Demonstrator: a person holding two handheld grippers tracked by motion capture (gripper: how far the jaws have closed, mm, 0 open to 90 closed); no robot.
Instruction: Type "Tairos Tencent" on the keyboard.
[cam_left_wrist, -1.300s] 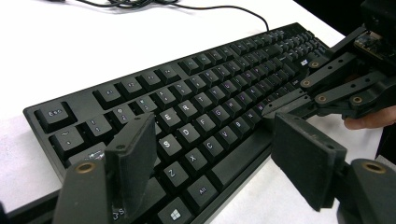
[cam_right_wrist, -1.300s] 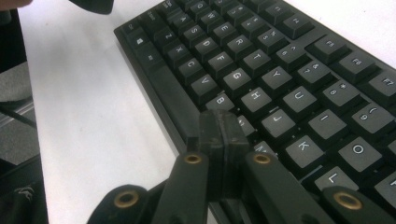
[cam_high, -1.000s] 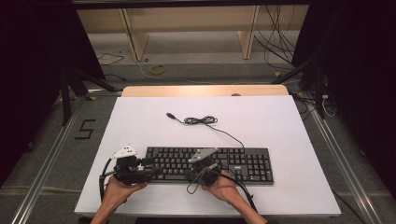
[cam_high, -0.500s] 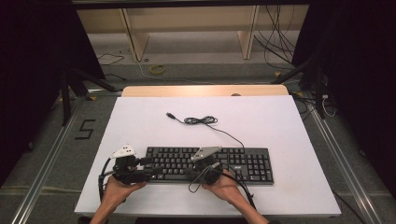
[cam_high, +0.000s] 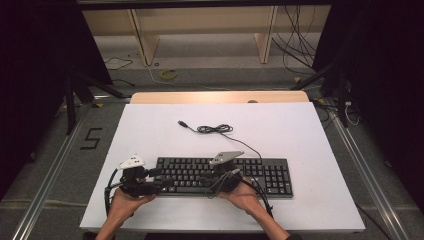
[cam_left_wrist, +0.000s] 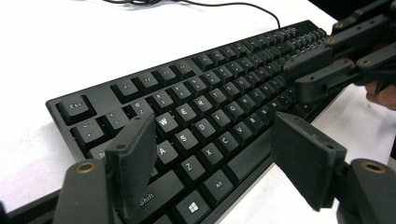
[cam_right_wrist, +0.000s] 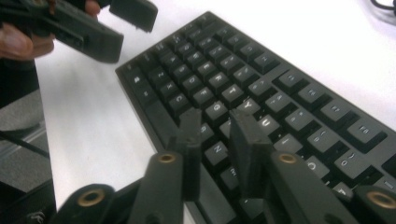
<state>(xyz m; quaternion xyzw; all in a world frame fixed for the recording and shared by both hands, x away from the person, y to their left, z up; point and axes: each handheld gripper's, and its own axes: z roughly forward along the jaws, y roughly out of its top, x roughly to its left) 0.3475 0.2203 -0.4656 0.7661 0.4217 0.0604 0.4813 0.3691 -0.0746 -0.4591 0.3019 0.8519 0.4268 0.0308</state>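
Observation:
A black keyboard (cam_high: 225, 175) lies near the front edge of the white table (cam_high: 300, 130); its cable (cam_high: 215, 129) coils behind it and ends in a USB plug (cam_high: 182, 123). My left gripper (cam_left_wrist: 212, 140) is open, its jaws wide apart over the keyboard's left end, above the letter keys (cam_left_wrist: 196, 116). My right gripper (cam_right_wrist: 215, 121) hovers over the middle keys. Its jaws have just been opening and stand a narrow gap apart with nothing between them. Each gripper view shows the other gripper: the right gripper (cam_left_wrist: 322, 70) and the left gripper (cam_right_wrist: 116, 23). In the high view the left gripper (cam_high: 157, 182) and right gripper (cam_high: 207, 177) sit side by side.
A wooden board (cam_high: 220, 96) borders the table's far edge, with shelving legs (cam_high: 142, 40) and loose cables (cam_high: 295, 45) on the floor beyond. Metal rails (cam_high: 45, 195) run along both sides of the table. The table's front edge lies just below my hands.
The right gripper has edged slightly away from the person over the keys. The left gripper and the keyboard have stayed where they were.

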